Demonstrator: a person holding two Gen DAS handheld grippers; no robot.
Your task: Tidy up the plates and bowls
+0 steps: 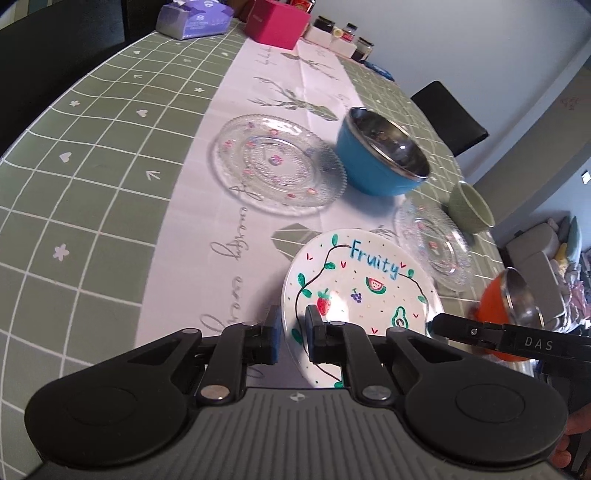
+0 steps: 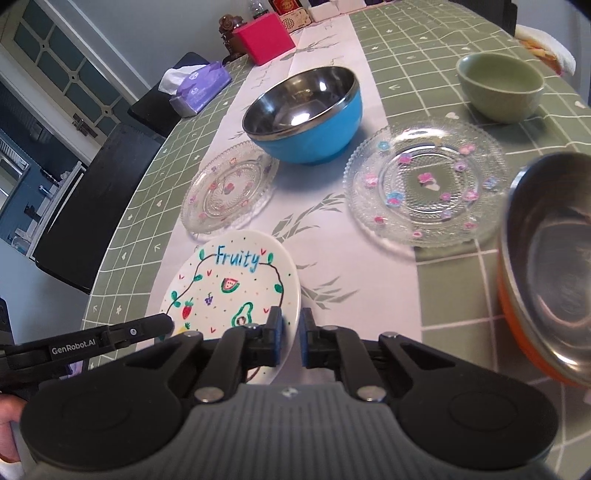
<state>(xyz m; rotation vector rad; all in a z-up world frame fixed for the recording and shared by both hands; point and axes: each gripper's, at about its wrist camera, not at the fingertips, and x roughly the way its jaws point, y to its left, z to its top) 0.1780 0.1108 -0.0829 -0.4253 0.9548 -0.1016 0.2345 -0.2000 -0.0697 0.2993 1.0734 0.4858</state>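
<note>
A white "Fruity" plate (image 1: 358, 288) (image 2: 229, 284) is held between both grippers just above the table. My left gripper (image 1: 293, 334) is shut on its left rim. My right gripper (image 2: 291, 332) is shut on its right rim. Two clear glass plates with small flowers (image 1: 277, 166) (image 1: 432, 247) lie beyond it; in the right wrist view they are at left (image 2: 229, 188) and right (image 2: 424, 184). A blue steel-lined bowl (image 1: 380, 151) (image 2: 306, 114) stands behind them. A green bowl (image 1: 471, 208) (image 2: 500, 86) stands further right. An orange steel-lined bowl (image 1: 509, 306) (image 2: 546, 266) is tilted at the right edge.
A pink box (image 1: 275, 22) (image 2: 264, 37), a purple tissue pack (image 1: 192, 18) (image 2: 195, 86) and jars (image 1: 343, 35) stand at the table's far end. Dark chairs (image 1: 448, 114) (image 2: 92, 199) stand beside the table.
</note>
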